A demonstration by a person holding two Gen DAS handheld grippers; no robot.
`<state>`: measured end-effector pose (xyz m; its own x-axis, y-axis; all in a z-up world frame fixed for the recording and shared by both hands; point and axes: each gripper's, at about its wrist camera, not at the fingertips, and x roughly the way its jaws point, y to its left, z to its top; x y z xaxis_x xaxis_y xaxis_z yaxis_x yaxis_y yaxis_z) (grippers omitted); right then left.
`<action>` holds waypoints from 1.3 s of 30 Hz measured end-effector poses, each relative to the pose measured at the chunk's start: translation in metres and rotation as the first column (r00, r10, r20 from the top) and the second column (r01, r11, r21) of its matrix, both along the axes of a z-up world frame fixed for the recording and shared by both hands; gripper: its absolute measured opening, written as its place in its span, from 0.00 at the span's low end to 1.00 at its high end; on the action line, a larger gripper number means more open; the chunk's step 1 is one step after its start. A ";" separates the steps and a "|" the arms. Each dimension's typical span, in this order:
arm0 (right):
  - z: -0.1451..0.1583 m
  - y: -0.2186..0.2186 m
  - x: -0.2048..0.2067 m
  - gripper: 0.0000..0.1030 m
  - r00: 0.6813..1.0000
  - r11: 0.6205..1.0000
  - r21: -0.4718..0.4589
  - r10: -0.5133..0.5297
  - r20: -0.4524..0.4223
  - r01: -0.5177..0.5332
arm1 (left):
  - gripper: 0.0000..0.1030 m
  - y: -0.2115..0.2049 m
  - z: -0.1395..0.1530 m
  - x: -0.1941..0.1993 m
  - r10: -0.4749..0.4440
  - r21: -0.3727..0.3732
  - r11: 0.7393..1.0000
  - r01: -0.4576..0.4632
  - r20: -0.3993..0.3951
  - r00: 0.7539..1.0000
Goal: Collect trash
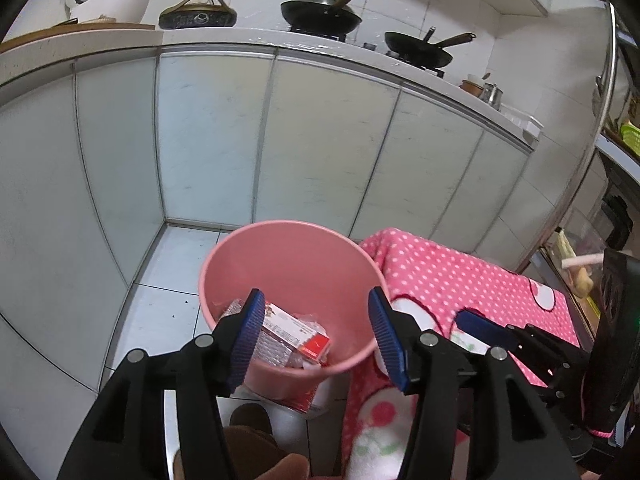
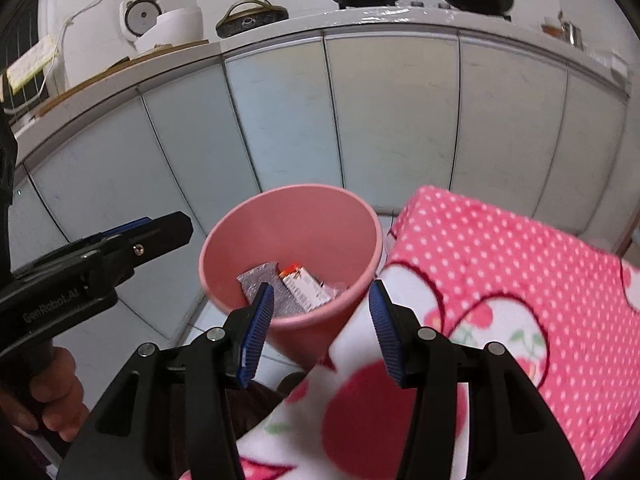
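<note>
Kitchen cabinets behind; both tools, left tool (image 1: 316, 332) and right tool (image 2: 320, 320), spread empty above pink bin (image 2: 224, 256); next, seek trash on dotted blanket (image 2: 520, 264).

Pale cabinet doors (image 1: 216, 136), white counter (image 1: 224, 38), tiled floor (image 1: 160, 304)

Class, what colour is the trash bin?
Pink; the trash bin shows best in the right wrist view.

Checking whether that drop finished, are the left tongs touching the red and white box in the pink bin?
Apart. In the right wrist view, the left tongs hang outside the pink bin, while the red and white box lies at its bottom.
</note>
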<state>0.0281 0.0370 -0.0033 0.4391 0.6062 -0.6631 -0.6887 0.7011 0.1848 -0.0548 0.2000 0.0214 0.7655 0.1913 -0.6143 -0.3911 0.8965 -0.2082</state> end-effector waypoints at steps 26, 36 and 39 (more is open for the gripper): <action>-0.003 -0.061 -0.056 0.49 0.995 0.995 -0.025 -0.097 0.030 0.098 | 0.51 -0.072 0.000 -0.034 -0.034 0.078 0.996 0.035 -0.021 0.999; 0.004 -0.063 -0.072 0.49 0.994 0.995 -0.037 -0.093 0.063 0.096 | 0.49 -0.075 0.005 -0.046 -0.041 0.090 0.995 0.041 -0.005 0.999; 0.006 -0.063 -0.076 0.49 0.993 0.994 -0.039 -0.094 0.071 0.097 | 0.49 -0.076 0.007 -0.049 -0.043 0.093 0.995 0.043 0.000 0.999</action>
